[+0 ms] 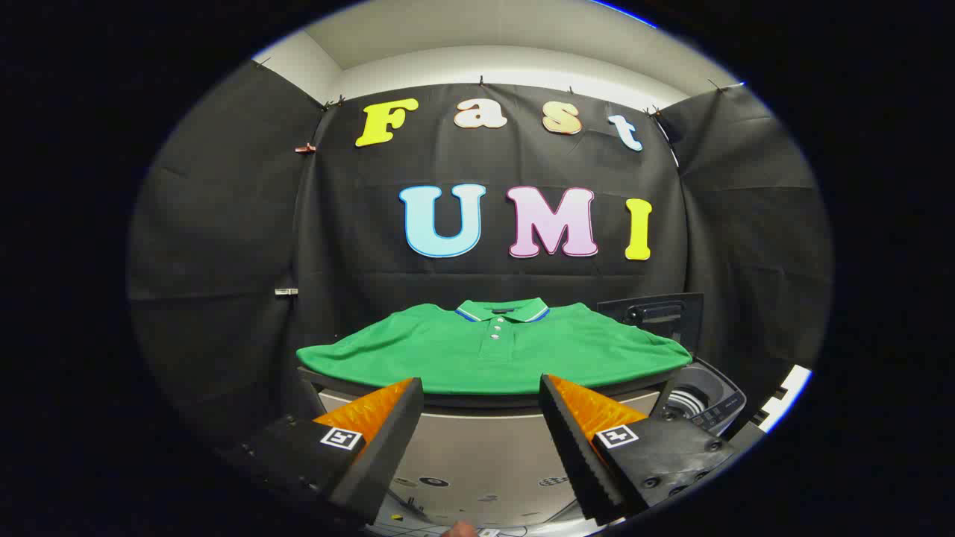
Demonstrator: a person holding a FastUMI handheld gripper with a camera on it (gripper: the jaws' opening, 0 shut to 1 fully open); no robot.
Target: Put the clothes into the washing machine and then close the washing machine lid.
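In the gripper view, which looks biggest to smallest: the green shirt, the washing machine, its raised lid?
1. green polo shirt, spread on the table beyond the open fingers.
2 and 3. washing machine and raised lid: look alike, and the machine is partly hidden, so I won't rank them.

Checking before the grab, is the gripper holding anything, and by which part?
Nothing is held: the gripper is open, the green polo shirt lying beyond its fingers.
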